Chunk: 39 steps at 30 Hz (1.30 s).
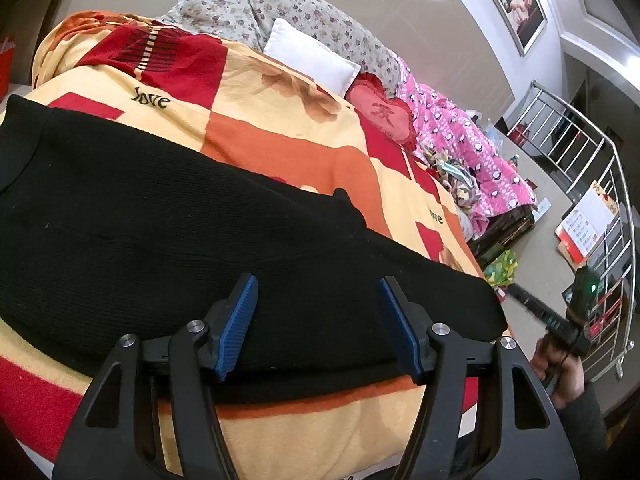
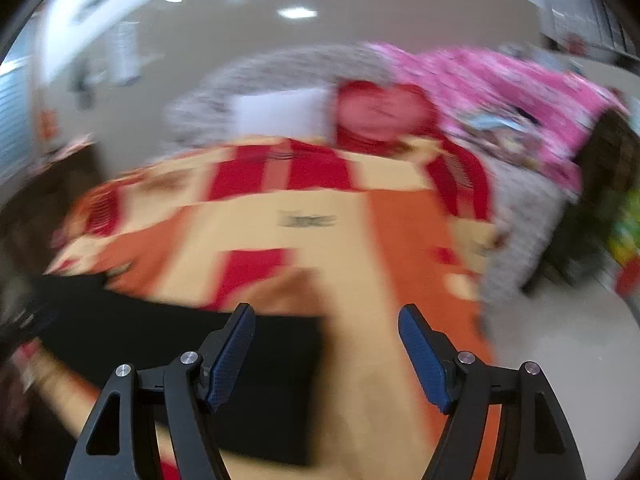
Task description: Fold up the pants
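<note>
Left gripper [image 1: 318, 324] hangs wide apart over the black pants [image 1: 168, 240], gripping nothing. Right gripper [image 2: 326, 354] gapes too, its view blurred. Pants lie flat across the checked blanket [image 1: 280, 120]; beyond, a white pillow [image 1: 312, 54].

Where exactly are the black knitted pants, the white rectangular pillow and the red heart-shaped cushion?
black knitted pants [image 1: 168, 216]: left wrist view, middle of the flat dark fabric.
white rectangular pillow [image 1: 310, 54]: left wrist view, centre of its top face.
red heart-shaped cushion [image 1: 380, 110]: left wrist view, pink centre panel.
</note>
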Tool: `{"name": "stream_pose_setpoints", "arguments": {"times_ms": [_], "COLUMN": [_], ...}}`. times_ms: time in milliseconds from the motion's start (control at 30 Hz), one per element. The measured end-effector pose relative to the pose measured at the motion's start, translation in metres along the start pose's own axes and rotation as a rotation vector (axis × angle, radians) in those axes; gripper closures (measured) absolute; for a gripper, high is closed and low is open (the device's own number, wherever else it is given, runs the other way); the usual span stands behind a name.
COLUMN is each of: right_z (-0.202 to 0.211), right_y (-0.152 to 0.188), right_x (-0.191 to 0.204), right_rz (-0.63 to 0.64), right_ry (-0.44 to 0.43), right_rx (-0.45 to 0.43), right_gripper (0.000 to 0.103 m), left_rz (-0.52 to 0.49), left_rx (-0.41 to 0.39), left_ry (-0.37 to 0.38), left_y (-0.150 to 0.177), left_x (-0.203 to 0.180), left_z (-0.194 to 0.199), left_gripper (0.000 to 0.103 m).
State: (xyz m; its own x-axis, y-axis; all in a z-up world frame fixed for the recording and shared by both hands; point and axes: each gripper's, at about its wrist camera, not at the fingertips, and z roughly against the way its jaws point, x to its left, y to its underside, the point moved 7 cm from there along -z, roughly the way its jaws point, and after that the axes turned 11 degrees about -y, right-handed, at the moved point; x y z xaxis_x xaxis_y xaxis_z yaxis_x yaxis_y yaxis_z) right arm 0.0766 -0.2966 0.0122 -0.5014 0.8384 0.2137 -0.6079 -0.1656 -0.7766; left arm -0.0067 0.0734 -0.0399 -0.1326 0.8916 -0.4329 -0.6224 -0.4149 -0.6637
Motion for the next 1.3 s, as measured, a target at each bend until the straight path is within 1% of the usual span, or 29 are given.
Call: {"name": "stream_pose_setpoints", "arguments": {"times_ms": [33,67,100,133,167,200,233,267,300,367,400,433,500,533,600,700,800,833,867,900,967,1000,1033,1100,1200,1300], "right_z": [-0.009,-0.02,-0.031,-0.035,-0.045,-0.047,-0.046,-0.045,-0.042,-0.035,-0.036,-0.042,-0.062,-0.064,-0.065,-0.066,-0.061,-0.054,-0.043,-0.028,-0.006,0.003,0.011,0.024,0.04,0.048], "right_y": [0.007,0.012,0.015,0.018,0.023,0.024,0.024,0.022,0.021,0.01,0.004,0.003,0.01,0.011,0.013,0.015,0.014,0.01,0.003,-0.005,-0.012,-0.012,-0.009,0.003,0.024,0.043], "right_x": [0.01,0.014,0.014,0.01,0.004,0.001,-0.001,-0.003,-0.005,0.002,0.003,0.001,-0.011,-0.013,-0.01,-0.007,-0.006,-0.006,-0.005,-0.002,0.001,0.002,0.0,-0.001,-0.004,-0.009], "right_rz": [0.022,0.034,0.027,0.006,-0.041,-0.048,-0.055,-0.078,-0.079,-0.044,-0.024,-0.022,-0.048,-0.041,-0.029,-0.009,0.003,-0.008,-0.019,-0.023,-0.052,-0.08,-0.117,-0.189,-0.286,-0.39], "right_ry": [-0.013,-0.028,-0.046,-0.06,-0.094,-0.117,-0.12,-0.114,-0.097,-0.06,-0.031,-0.001,0.043,0.046,0.047,0.073,0.082,0.082,0.083,0.08,0.052,0.033,0.017,-0.012,-0.08,-0.138], "right_rx": [0.031,0.076,0.118,0.131,0.175,0.165,0.163,0.166,0.15,0.086,0.075,0.095,0.187,0.159,0.137,0.135,0.133,0.113,0.059,-0.008,-0.099,-0.127,-0.142,-0.158,-0.167,-0.175], "right_gripper": [0.045,0.061,0.07,0.071,0.071,0.071,0.074,0.075,0.076,0.076,0.076,0.076,0.074,0.073,0.069,0.067,0.067,0.067,0.067,0.067,0.066,0.064,0.061,0.058,0.057,0.057], "left_rz": [-0.003,-0.003,-0.002,-0.002,-0.002,0.0,0.001,0.002,0.002,-0.007,-0.013,-0.023,-0.037,-0.047,-0.062,-0.075,-0.075,-0.075,-0.076,-0.077,-0.08,-0.08,-0.079,-0.078,-0.08,-0.084], "left_rx": [0.0,0.0,0.0,0.0,0.0,0.0,0.0,0.0,0.001,0.002,0.003,0.005,0.005,0.006,0.005,0.004,0.004,0.004,0.004,0.005,0.006,0.007,0.008,0.008,0.008,0.007], "left_ry": [-0.001,-0.001,-0.001,0.0,0.0,0.001,0.003,0.005,0.004,-0.008,-0.016,-0.029,-0.048,-0.062,-0.083,-0.099,-0.099,-0.099,-0.099,-0.098,-0.097,-0.095,-0.093,-0.092,-0.095,-0.102], "left_y": [0.0,0.0,0.0,0.0,0.0,0.0,0.0,0.0,0.0,0.001,0.001,0.002,0.003,0.003,0.004,0.005,0.005,0.005,0.005,0.005,0.005,0.005,0.004,0.003,0.003,0.003], "left_x": [0.0,0.0,0.0,0.0,0.0,-0.001,0.0,0.0,-0.001,-0.001,-0.002,-0.003,-0.005,-0.006,-0.008,-0.009,-0.01,-0.01,-0.01,-0.011,-0.011,-0.011,-0.01,-0.01,-0.01,-0.01], "left_z": [0.0,0.001,0.001,0.001,0.0,0.001,0.001,0.001,0.001,0.001,0.0,0.0,-0.001,-0.002,-0.003,-0.005,-0.005,-0.005,-0.006,-0.006,-0.006,-0.006,-0.006,-0.006,-0.006,-0.007], "left_gripper": [0.04,0.04,0.04,0.04,0.04,0.04,0.04,0.04,0.04,0.04,0.04,0.04,0.04,0.039,0.039,0.038,0.038,0.038,0.038,0.038,0.038,0.038,0.038,0.038,0.038,0.038]}}
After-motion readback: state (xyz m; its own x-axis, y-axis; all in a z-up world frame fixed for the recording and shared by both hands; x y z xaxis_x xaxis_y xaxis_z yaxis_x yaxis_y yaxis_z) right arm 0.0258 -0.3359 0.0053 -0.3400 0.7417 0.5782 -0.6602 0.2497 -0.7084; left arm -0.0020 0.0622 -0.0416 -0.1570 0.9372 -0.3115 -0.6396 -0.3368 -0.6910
